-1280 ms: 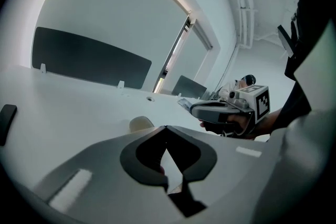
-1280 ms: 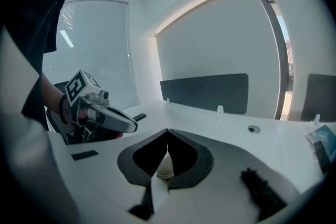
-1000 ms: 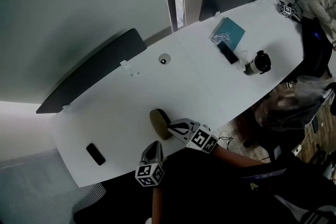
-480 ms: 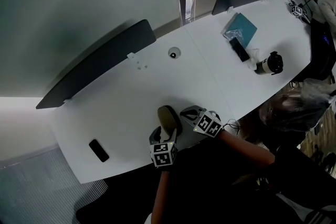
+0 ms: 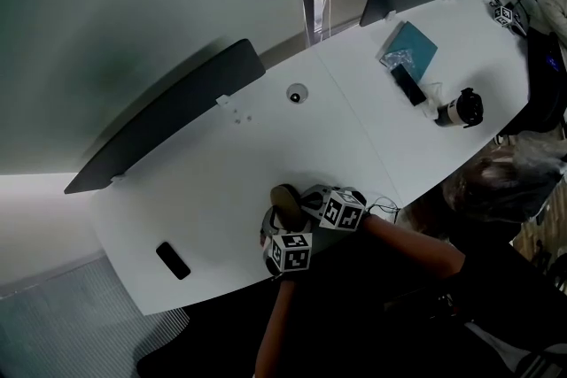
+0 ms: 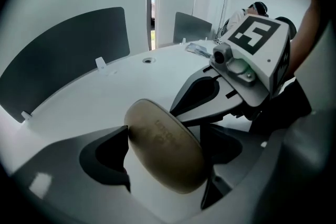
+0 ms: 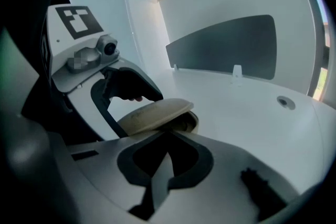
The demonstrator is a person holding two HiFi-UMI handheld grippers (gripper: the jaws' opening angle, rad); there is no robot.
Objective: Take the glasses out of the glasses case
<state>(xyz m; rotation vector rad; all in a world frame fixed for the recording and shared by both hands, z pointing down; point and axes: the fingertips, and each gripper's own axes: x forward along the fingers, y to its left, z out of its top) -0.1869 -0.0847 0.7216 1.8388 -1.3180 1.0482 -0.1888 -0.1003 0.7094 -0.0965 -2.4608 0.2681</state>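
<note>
The glasses case (image 6: 157, 136) lies flat on the white table (image 5: 221, 173), close to the edge where the person stands. It is a tan, egg-shaped shell that looks hard and smooth. I think it is light and could slip or spin on the table if it is pushed from one side only. The glasses cannot be seen. They are likely thin and easy to bend, so the lid should come up gently. The left gripper (image 6: 166, 164) has just been opening its jaws, and they now stand wide apart with the near end of the case between them. The pads sit by its sides but do not squeeze it yet. The best hold seems to be across the short way of the bottom half, low down, so the lid stays free. The right gripper (image 7: 167, 135) has its jaws pressed together with nothing in them. Its tip is right at the rim of the case, where the lid looks lifted a crack, though I cannot be sure. The table is smooth and shiny, so it gives little grip. Far from the case on it are a black flat thing (image 5: 172, 260), a round hole cover (image 5: 296, 94) and a blue-green book (image 5: 410, 44). Dark panels (image 5: 168, 124) stand along the far edge, with pale walls behind.
</note>
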